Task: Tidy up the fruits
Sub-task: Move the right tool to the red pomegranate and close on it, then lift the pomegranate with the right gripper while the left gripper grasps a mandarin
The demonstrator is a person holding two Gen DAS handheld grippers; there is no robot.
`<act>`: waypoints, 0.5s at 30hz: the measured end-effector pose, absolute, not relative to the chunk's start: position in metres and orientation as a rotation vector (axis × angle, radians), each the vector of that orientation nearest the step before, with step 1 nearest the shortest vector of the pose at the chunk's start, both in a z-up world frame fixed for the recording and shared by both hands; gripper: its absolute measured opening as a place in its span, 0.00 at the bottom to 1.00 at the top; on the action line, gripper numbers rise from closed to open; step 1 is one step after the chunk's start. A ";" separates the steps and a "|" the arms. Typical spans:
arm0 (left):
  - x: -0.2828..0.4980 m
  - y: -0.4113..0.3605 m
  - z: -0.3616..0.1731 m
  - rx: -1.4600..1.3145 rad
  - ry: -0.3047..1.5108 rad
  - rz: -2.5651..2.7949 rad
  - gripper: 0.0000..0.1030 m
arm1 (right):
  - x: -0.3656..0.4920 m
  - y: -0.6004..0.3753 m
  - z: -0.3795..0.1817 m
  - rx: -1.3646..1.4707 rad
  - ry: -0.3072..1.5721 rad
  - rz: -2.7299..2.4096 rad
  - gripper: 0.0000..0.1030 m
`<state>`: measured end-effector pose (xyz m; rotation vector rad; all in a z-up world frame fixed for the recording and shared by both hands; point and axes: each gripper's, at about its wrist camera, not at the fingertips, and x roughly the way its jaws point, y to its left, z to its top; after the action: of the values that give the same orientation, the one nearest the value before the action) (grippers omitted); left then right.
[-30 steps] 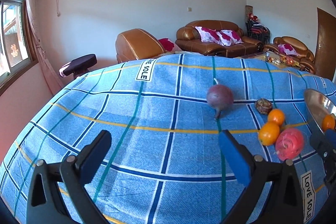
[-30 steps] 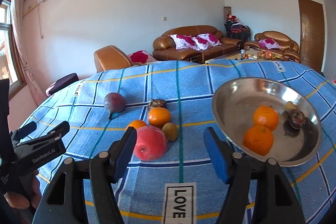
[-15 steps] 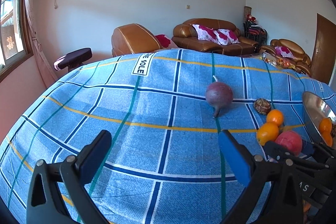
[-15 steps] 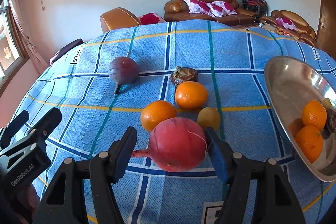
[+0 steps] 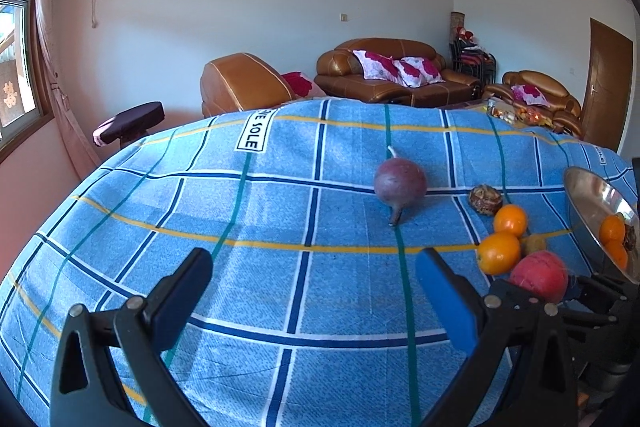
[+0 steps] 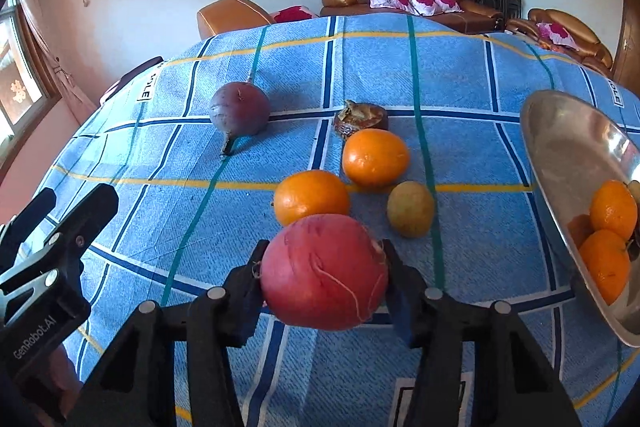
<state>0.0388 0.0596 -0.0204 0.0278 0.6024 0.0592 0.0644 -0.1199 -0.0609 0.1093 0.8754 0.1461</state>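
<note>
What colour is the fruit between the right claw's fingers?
Pinkish red fruit, clearest in the right wrist view.

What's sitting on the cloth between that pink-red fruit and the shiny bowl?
Only bare checked cloth between the red fruit and the bowl; the right claw view shows it best.

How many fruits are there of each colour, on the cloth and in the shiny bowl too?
Orange: 4, two on the cloth and two in the bowl
Red: 1, between the right claw's closing fingers
Purple: 1
Yellow-green: 1
Brown: 1 on the cloth; something dark in the bowl is too hidden to count
Total: 8
</note>
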 end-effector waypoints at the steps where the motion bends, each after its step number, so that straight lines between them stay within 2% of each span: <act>1: 0.039 0.059 -0.020 0.029 0.602 0.053 1.00 | 0.062 -0.122 -0.061 0.120 0.872 0.150 0.52; 10: 0.033 0.050 -0.017 0.049 0.564 -0.053 1.00 | 0.024 -0.166 -0.029 0.157 0.619 0.141 0.52; 15: 0.032 0.037 -0.016 0.036 0.575 -0.133 1.00 | 0.019 -0.187 -0.019 0.137 0.546 0.032 0.52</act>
<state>0.0318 0.0373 -0.0160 0.0357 0.5751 -0.1328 0.0194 -0.1865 -0.0191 0.1371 0.5456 0.0321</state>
